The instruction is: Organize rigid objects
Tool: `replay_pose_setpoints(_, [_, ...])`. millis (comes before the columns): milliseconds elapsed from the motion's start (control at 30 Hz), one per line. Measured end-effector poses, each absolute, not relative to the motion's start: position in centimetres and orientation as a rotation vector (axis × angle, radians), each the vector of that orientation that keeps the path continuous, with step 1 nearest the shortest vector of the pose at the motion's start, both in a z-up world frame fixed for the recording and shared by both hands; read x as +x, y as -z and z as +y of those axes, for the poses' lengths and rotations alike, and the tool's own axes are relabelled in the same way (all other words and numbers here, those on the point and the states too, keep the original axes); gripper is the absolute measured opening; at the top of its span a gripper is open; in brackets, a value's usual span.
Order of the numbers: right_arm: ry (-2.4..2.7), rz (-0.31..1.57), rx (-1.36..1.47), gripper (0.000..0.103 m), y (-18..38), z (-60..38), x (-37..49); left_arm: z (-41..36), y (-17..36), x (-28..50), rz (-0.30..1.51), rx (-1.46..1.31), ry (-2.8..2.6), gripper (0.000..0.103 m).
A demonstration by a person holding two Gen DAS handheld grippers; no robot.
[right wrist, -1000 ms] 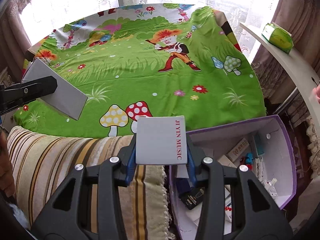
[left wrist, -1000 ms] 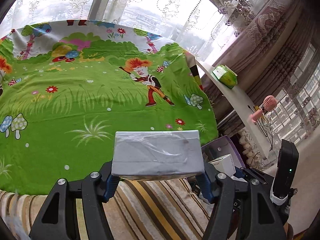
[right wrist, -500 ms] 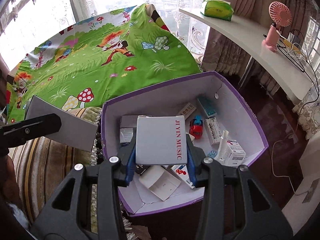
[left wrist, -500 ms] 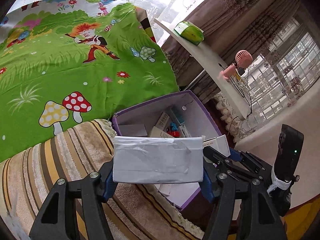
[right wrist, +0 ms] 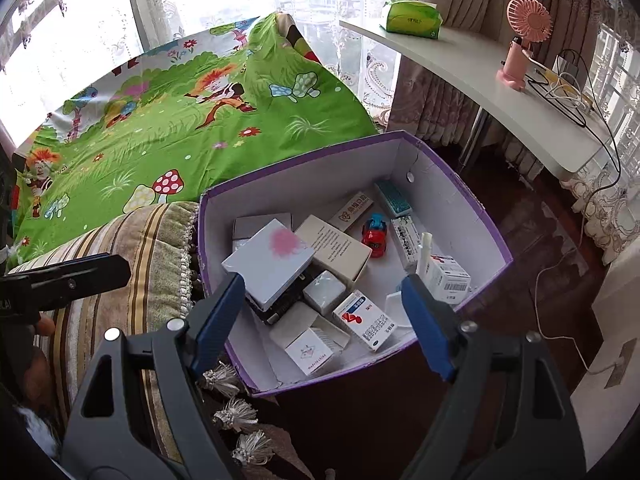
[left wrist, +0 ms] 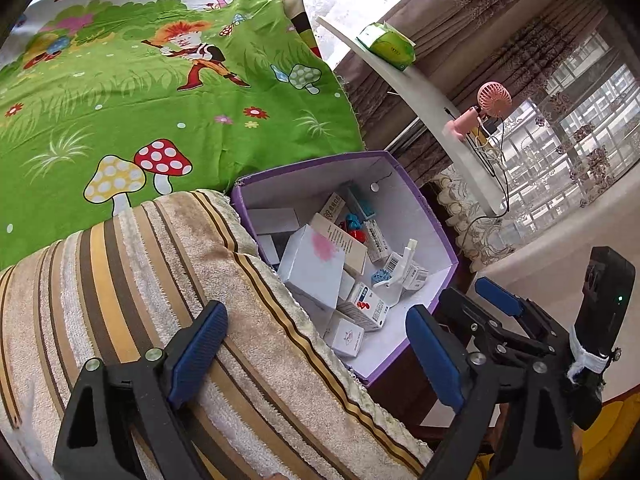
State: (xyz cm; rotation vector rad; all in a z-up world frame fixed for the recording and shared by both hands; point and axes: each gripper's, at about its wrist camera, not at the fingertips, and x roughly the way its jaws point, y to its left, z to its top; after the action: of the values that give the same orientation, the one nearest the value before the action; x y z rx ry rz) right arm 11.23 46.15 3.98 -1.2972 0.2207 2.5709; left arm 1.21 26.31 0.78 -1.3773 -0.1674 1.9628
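Grippers: left gripper (left wrist: 316, 344) and right gripper (right wrist: 322, 316) both opening, nothing between jaws.
White box (right wrist: 269, 262): pink blot on top, tilted, atop pile inside purple box (right wrist: 472, 200).
Purple box contents: cartons, red toy car (right wrist: 375, 236).

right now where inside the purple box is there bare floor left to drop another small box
Bare white floor shows in the purple box at the far corner, between the blue-topped box and the far wall, and along the near wall beside the red-and-blue carton. The middle and left are crowded, with the pink-stained white box lying on a stack.
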Motion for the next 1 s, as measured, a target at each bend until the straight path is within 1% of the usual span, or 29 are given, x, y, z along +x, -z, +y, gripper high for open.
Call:
replay_pose_setpoints(133, [-2.551,0.222,-1.302,0.083,-3.8,46.4,11.8,26.8,-0.5,1.3,-0.155,-1.379,-1.949,0.102])
replay_pose_setpoints(267, [-2.535,0.226,-1.300,0.083,-3.5,46.7,11.9,27.4,-0.3,1.5,-0.102,-1.377,-1.957,0.103])
replay_pose_setpoints(1000, [-2.531,0.239,-1.319,0.083,-3.0,46.7,11.8,27.6,-0.2,1.5,-0.076,-1.367,-1.956,0.103])
